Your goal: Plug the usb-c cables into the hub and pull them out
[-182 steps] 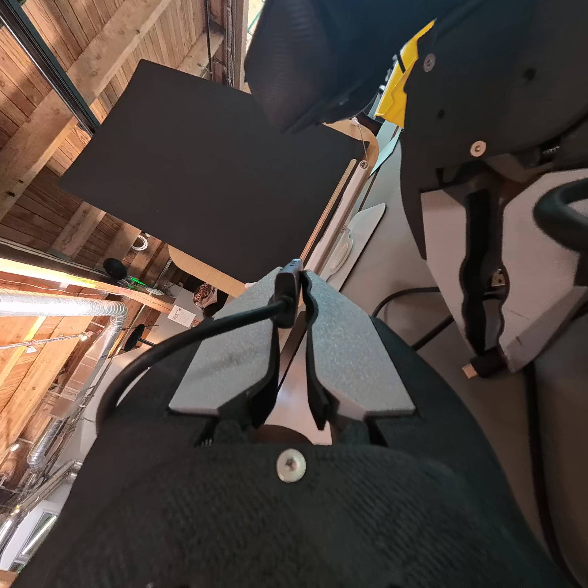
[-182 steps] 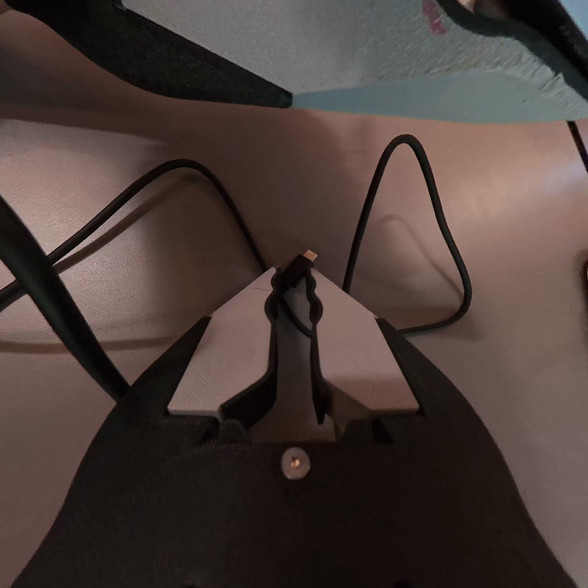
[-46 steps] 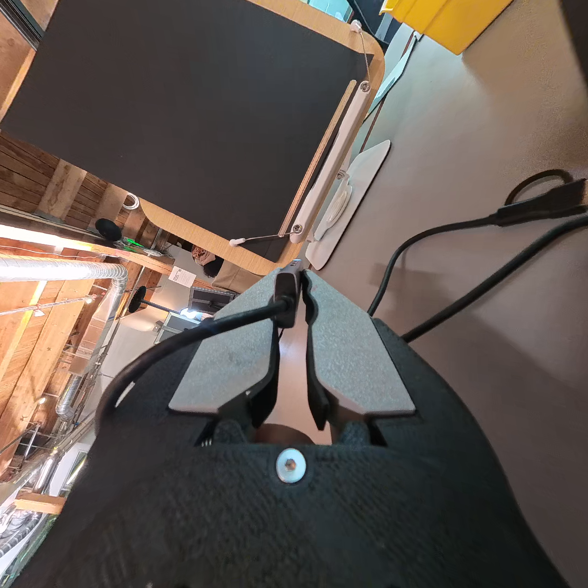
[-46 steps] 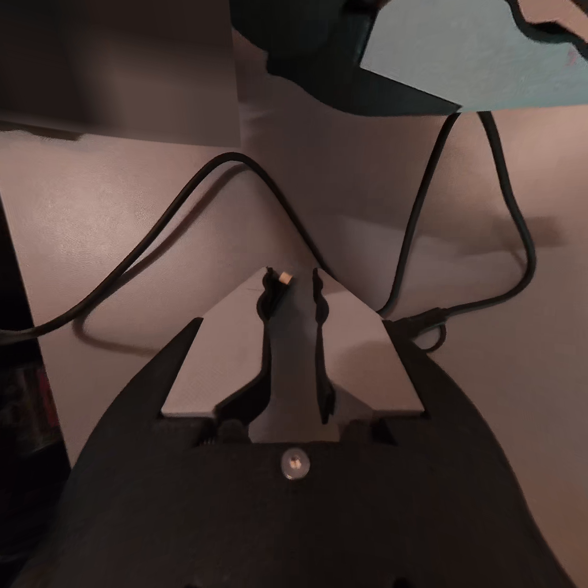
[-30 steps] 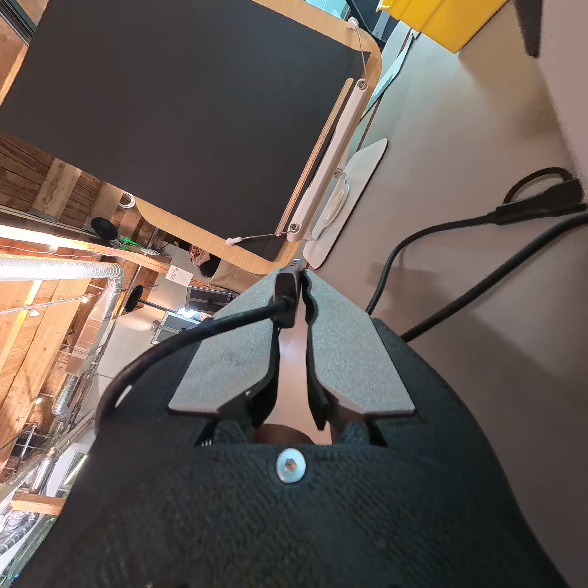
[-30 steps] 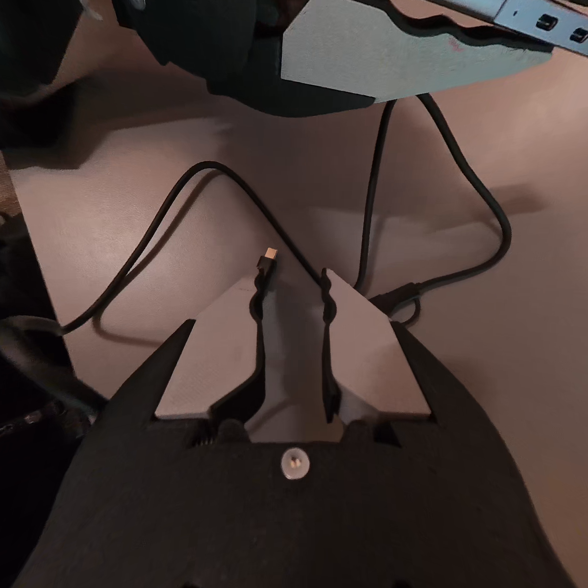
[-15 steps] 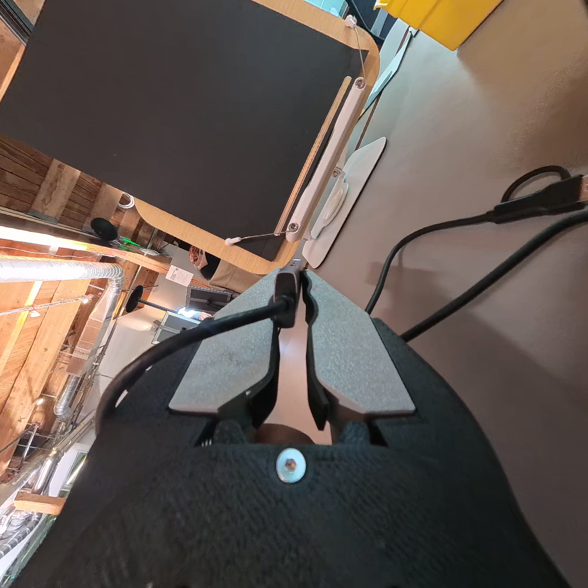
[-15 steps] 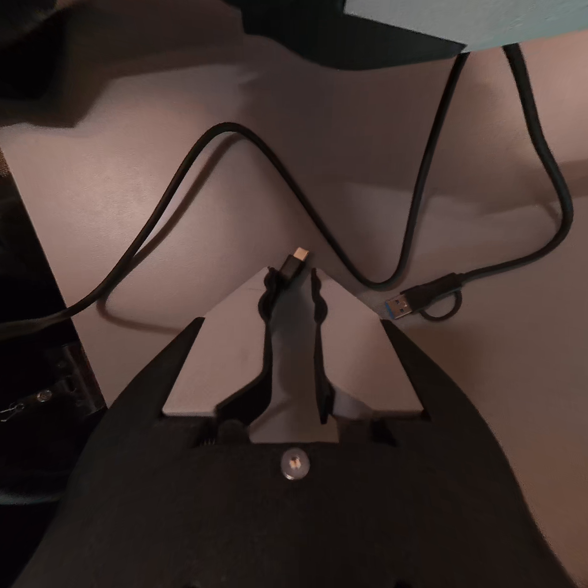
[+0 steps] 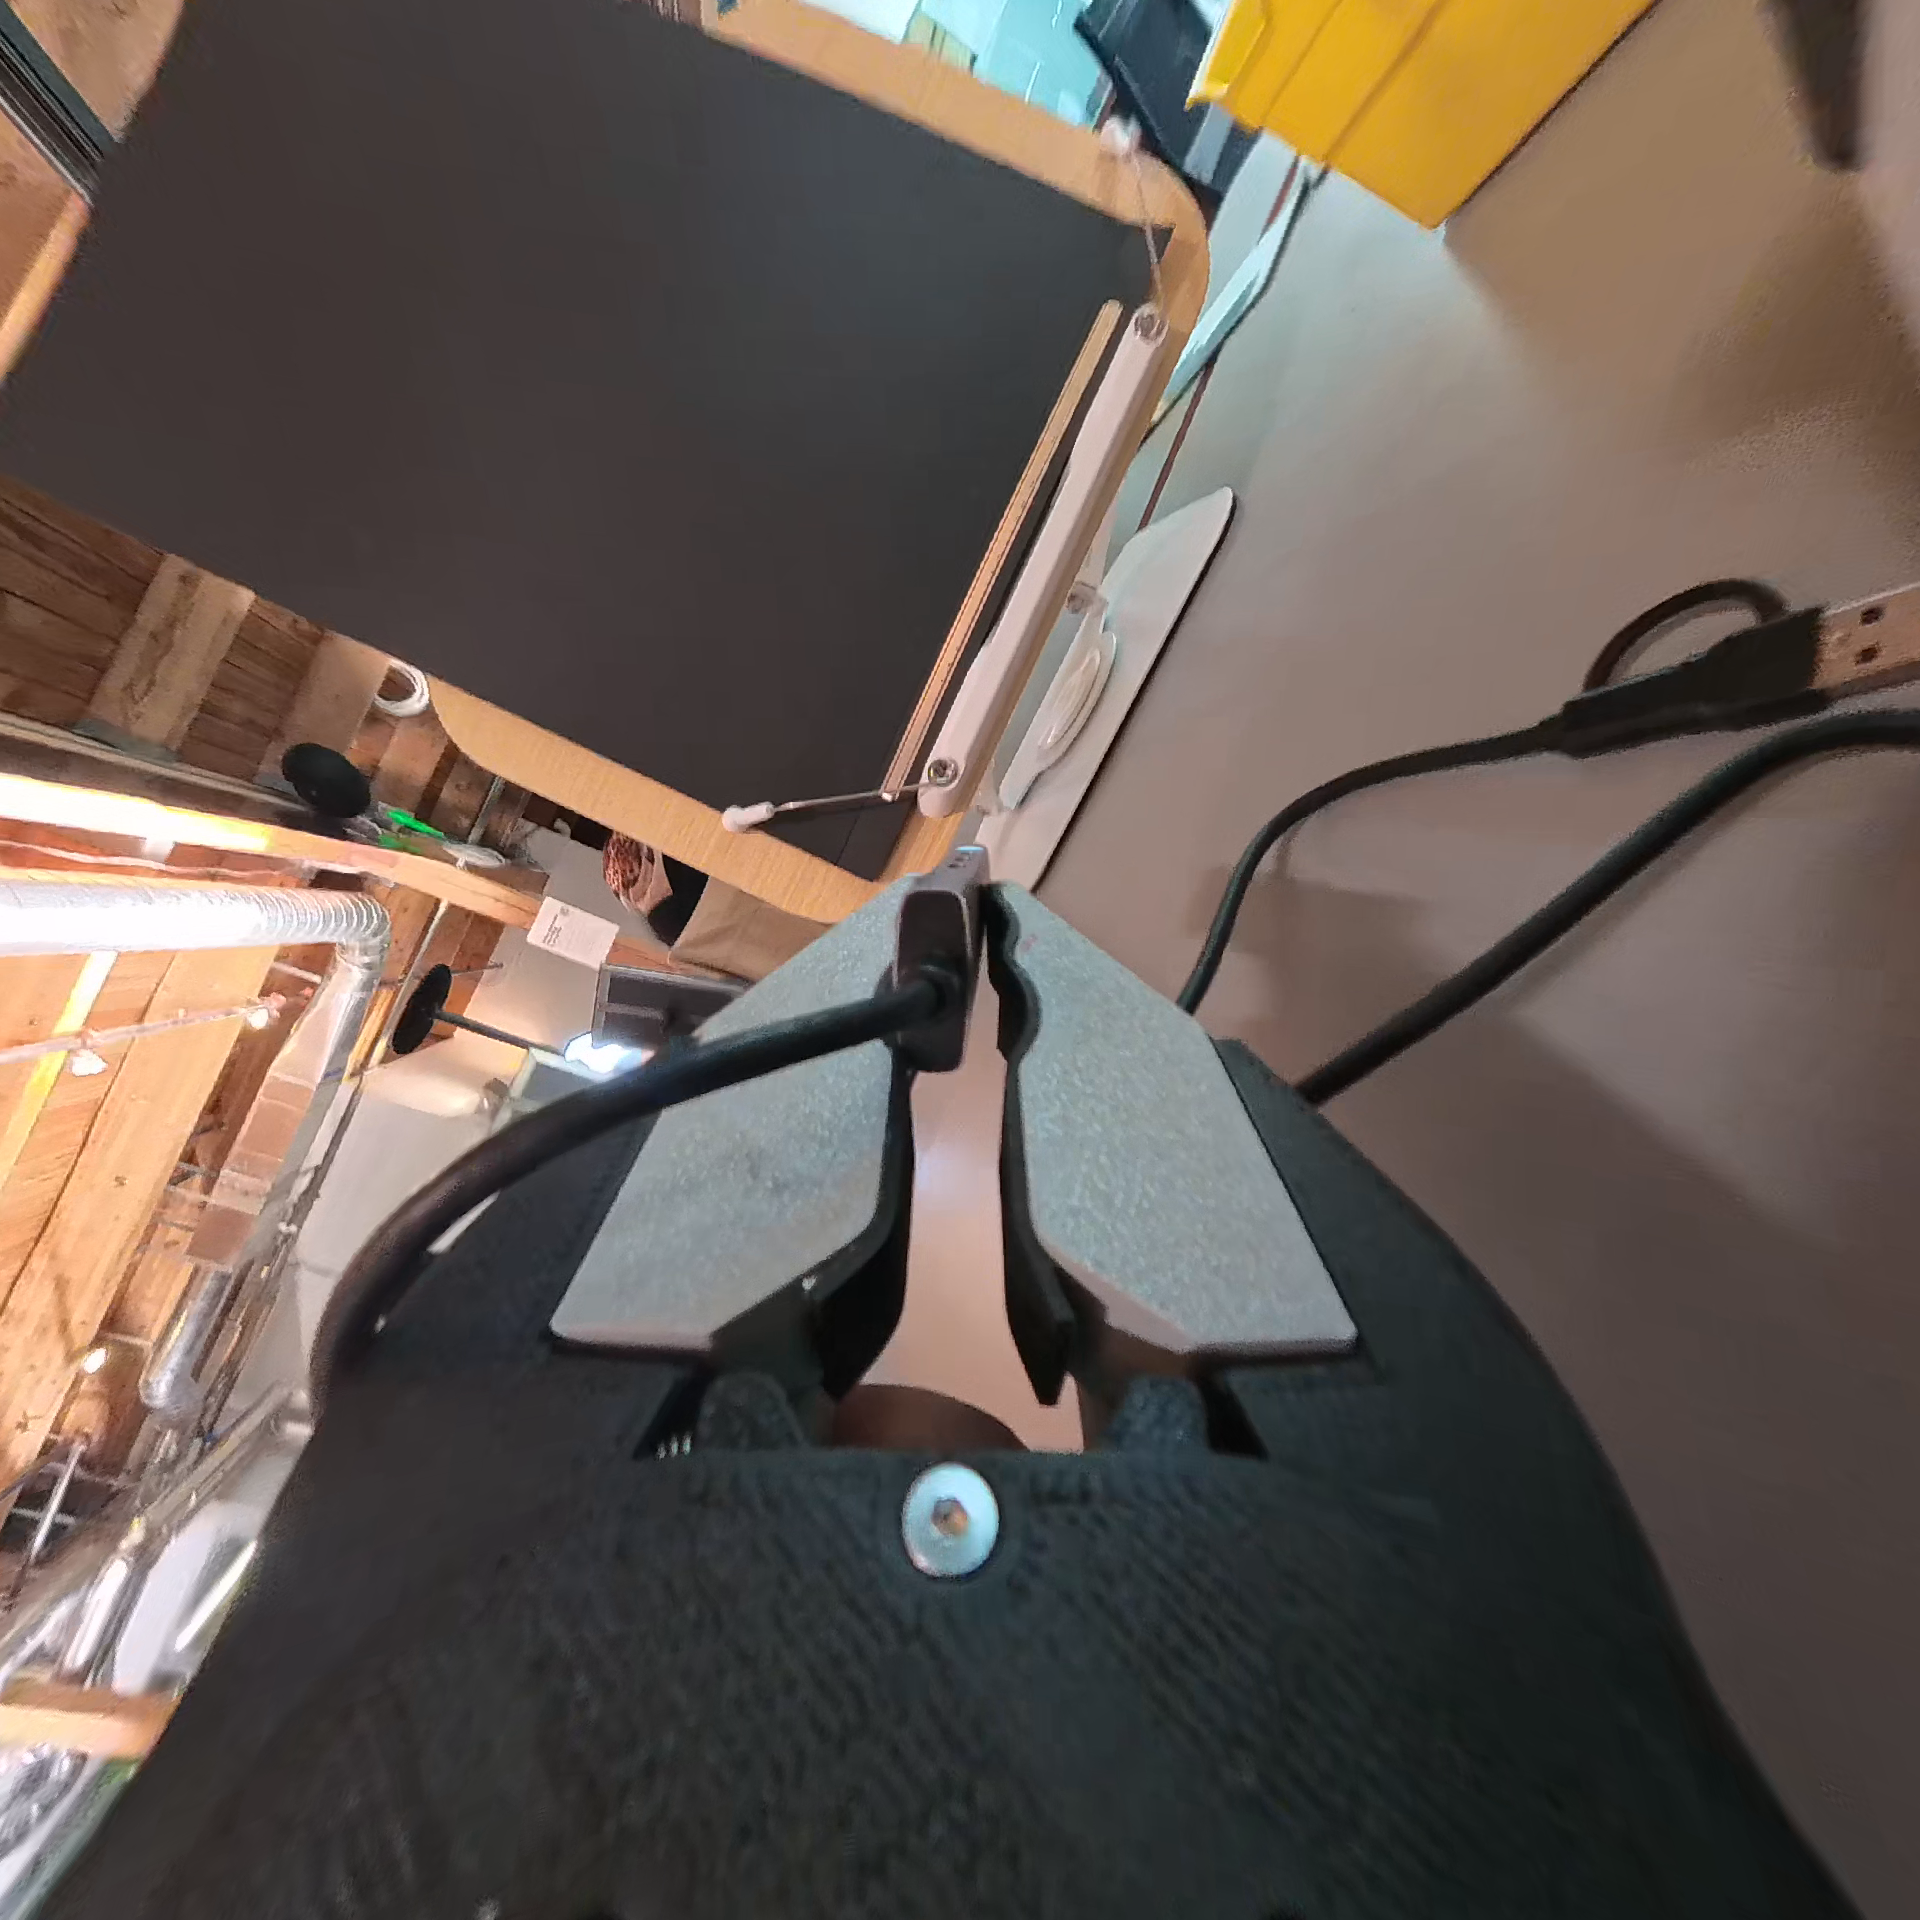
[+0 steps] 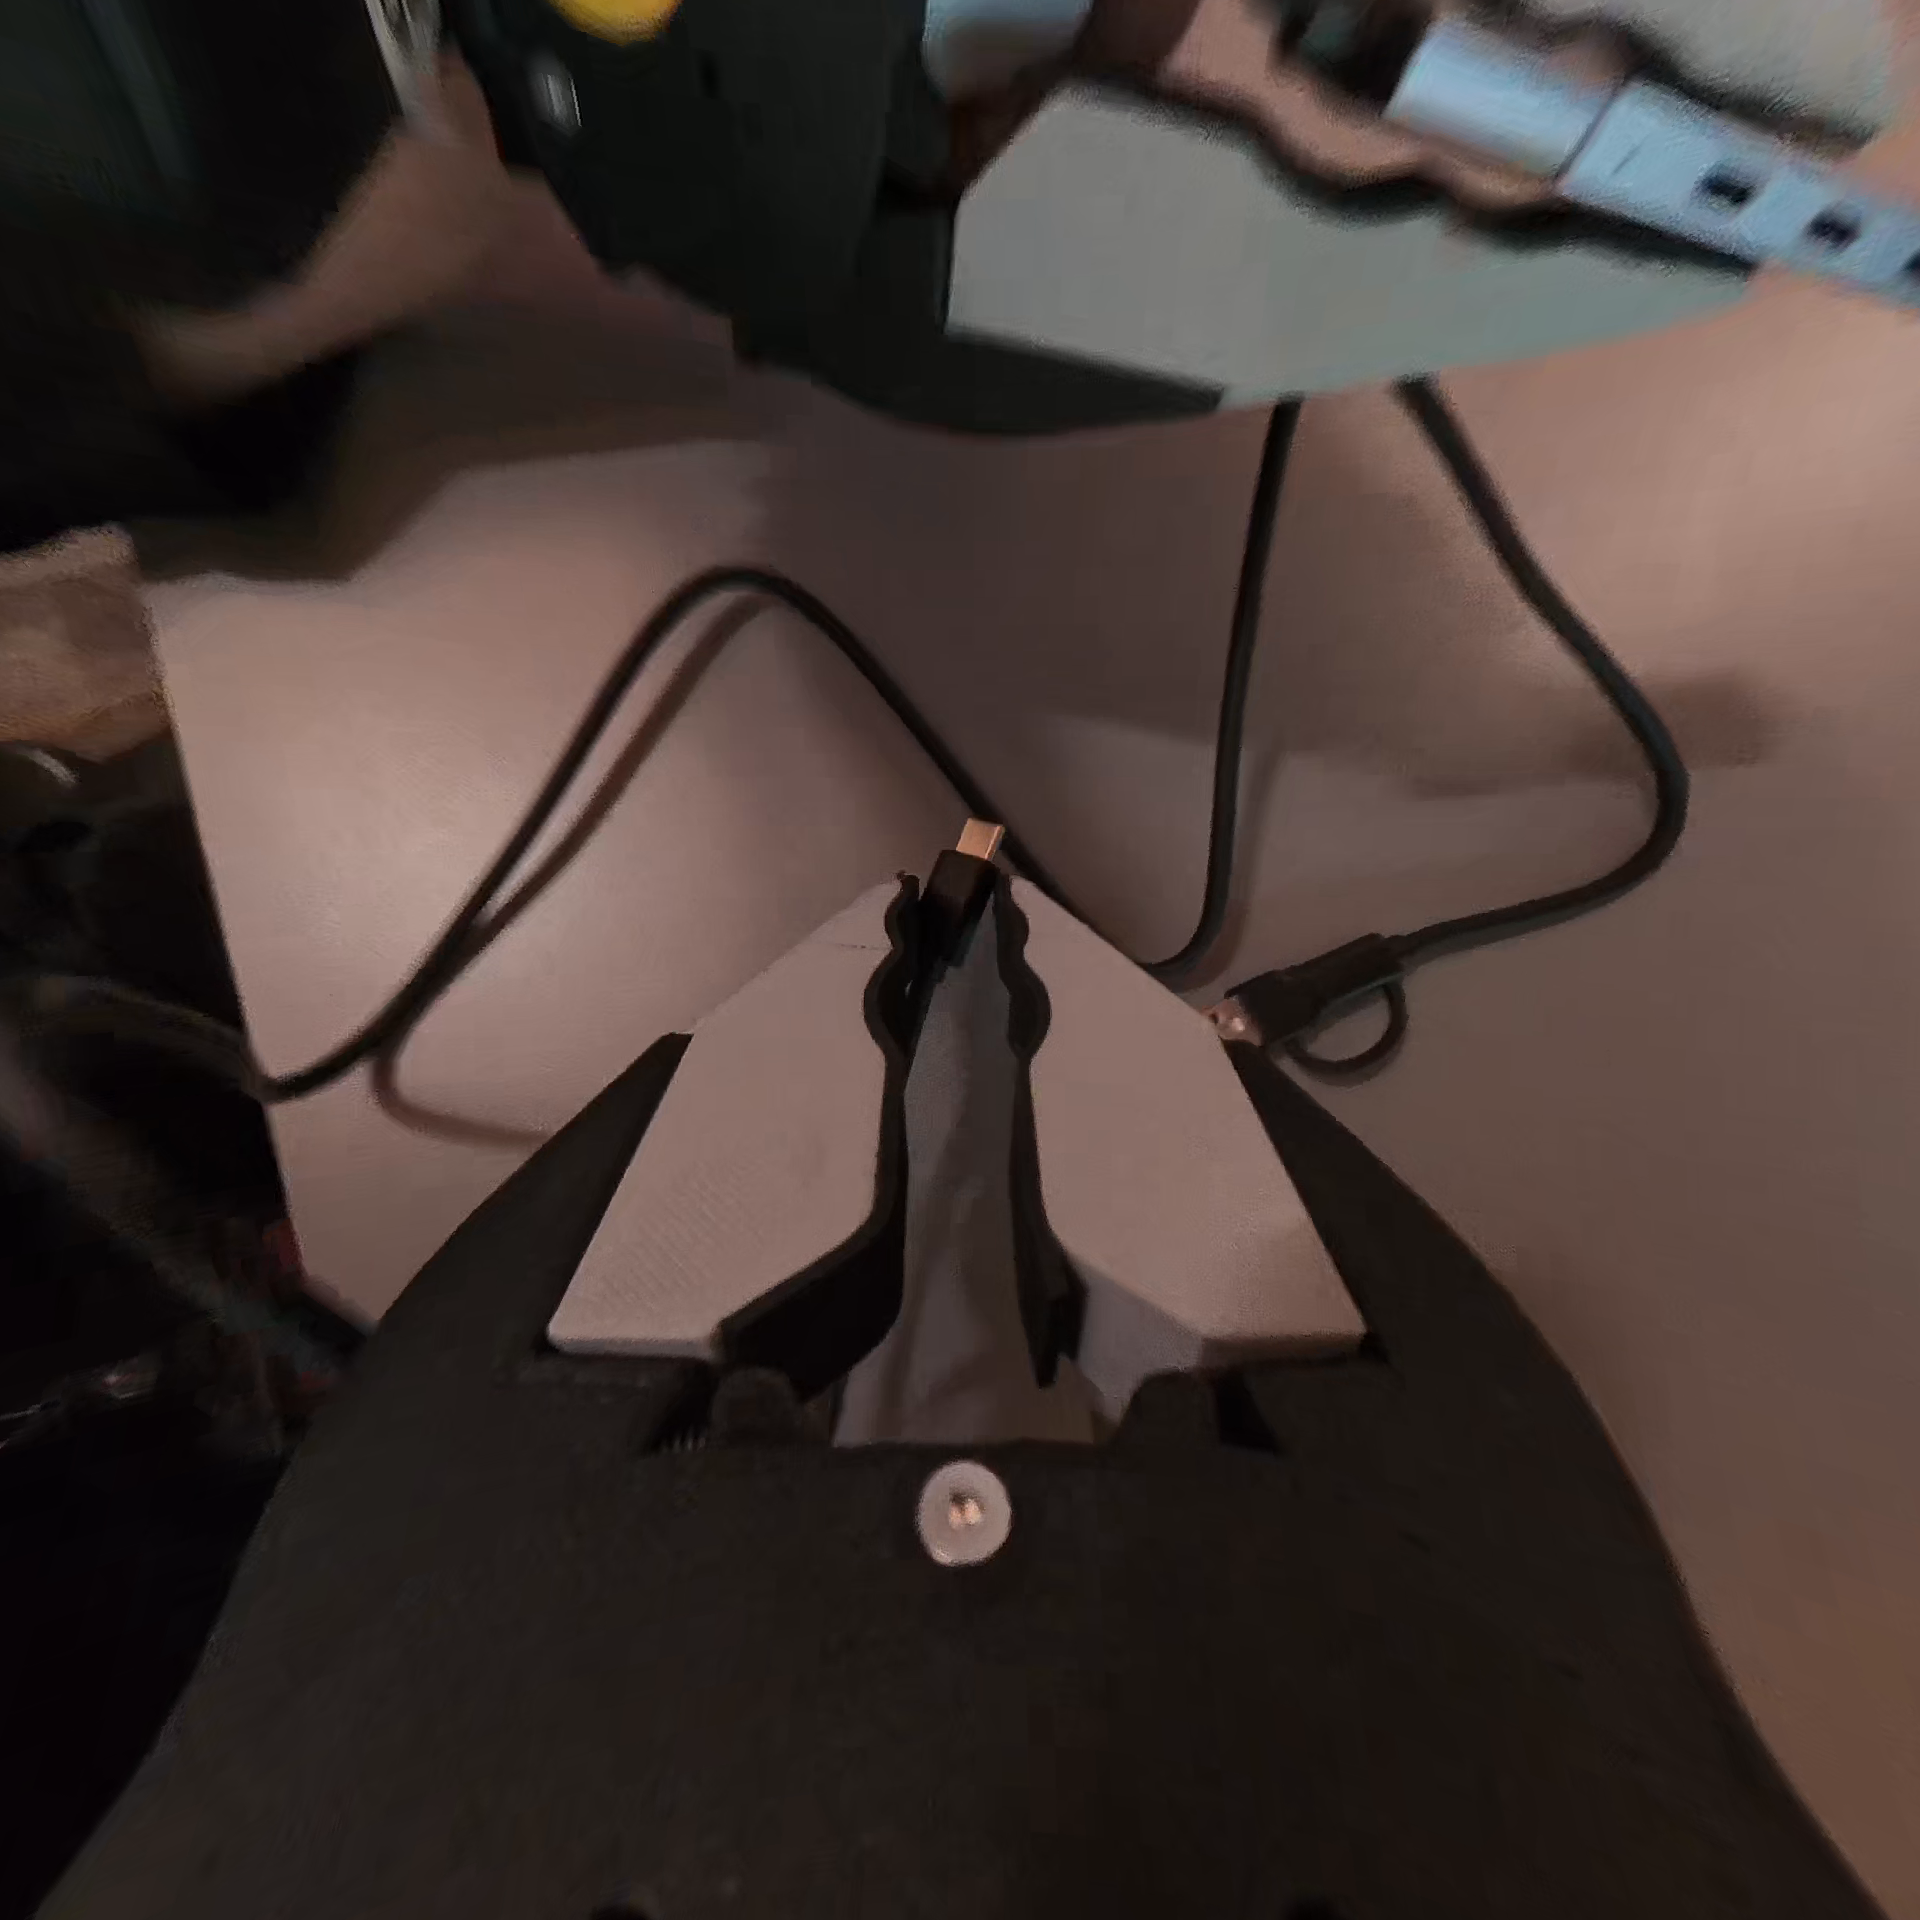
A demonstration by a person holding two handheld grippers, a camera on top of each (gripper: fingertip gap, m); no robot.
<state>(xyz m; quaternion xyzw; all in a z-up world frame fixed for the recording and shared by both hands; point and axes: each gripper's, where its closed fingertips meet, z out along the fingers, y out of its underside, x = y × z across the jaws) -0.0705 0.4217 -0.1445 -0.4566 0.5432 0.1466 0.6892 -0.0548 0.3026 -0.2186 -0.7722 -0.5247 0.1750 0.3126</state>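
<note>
Below the hub point(image 10: 1704, 197), which my left gripper point(image 9: 971, 914) pinched, my right gripper point(image 10: 961, 914) clamped the usb-c plug point(image 10: 961, 883); I judged squaring it to a port essential.

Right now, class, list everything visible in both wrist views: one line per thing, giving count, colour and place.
hub: one, grey, held above the table
USB-C plug: one, black with a metal tip, between the right fingertips
loose plug: one, black, lying on the table
cables: several looping strands, black, on the table; exact count unclear
table: one, brownish
board: one, black with a wooden edge, behind the table
bin: one, yellow, far end
base plate: one, white, by the board
left gripper: shut on the hub
right gripper: shut on the USB-C plug
</note>
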